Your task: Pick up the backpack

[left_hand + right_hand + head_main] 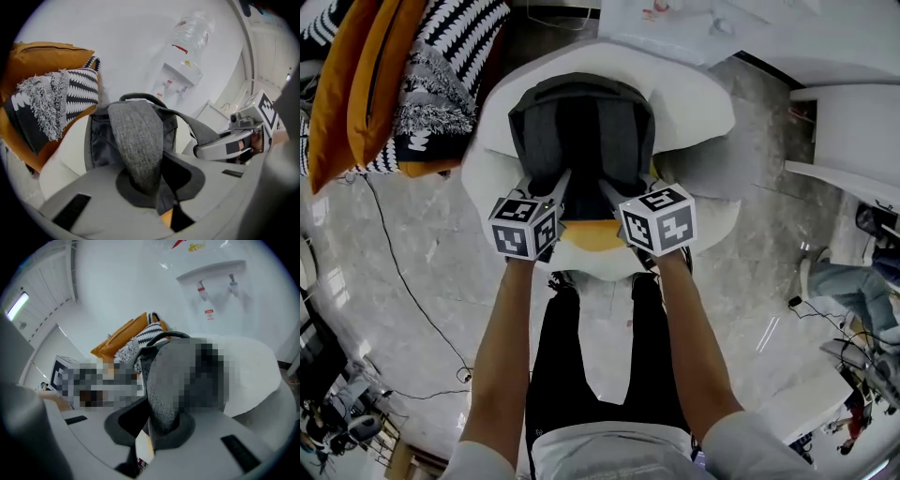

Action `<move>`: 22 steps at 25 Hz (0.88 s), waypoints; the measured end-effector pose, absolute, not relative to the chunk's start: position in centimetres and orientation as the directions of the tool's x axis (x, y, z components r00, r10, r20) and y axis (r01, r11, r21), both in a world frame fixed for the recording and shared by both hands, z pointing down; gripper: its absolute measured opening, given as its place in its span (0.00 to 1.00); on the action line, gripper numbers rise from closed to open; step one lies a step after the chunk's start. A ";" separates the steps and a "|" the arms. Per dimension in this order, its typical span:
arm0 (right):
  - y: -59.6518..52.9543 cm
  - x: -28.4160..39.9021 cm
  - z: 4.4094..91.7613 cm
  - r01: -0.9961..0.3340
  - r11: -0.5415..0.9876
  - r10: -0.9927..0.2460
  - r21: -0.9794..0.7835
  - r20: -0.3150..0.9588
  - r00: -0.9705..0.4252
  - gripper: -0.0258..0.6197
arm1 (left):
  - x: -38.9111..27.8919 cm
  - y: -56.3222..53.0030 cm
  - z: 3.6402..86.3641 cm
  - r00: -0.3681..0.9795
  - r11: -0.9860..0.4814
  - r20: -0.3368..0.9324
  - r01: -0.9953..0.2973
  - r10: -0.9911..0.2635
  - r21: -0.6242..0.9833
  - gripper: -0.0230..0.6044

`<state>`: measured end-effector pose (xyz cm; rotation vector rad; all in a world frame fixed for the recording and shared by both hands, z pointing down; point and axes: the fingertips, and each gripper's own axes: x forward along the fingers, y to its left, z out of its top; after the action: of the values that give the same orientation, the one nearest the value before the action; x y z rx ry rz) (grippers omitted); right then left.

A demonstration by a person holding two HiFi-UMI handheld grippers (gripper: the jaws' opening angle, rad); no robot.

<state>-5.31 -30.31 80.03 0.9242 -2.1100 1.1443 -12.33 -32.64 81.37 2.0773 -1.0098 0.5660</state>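
Pale marble floor (769, 253) with a thin black cable (405, 286) snaking across it. Rounded white chair (698, 108) in the middle, with orange and zebra-ish cushions (384, 84) piled just beside it. Plain white wall (117, 33) behind, water dispenser (180, 70) against it, strip light (15, 305) overhead.

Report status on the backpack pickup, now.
Left gripper shut on one shoulder strap, right gripper on the other strap. Backpack at white seat. Nothing blocking; cushions clear to the side.

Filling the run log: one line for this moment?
left gripper: shut on left strap | right gripper: shut on right strap | backpack: upright
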 end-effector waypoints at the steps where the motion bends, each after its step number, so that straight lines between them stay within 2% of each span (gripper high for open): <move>1: -30.0 -5.3 79.7 -0.782 0.397 -0.301 -0.481 0.736 -0.606 0.09 | -12.3 -32.4 81.1 0.592 -0.407 0.653 -0.804 -0.474 0.433 0.13; 22: -24.2 -5.1 73.7 -0.767 0.417 -0.273 -0.487 0.738 -0.617 0.09 | -11.7 -26.2 75.6 0.592 -0.342 0.653 -0.806 -0.472 0.483 0.13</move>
<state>-5.07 -24.23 73.66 0.8779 -2.1109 1.1431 -11.72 -26.18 75.58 1.9993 -1.0150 0.5157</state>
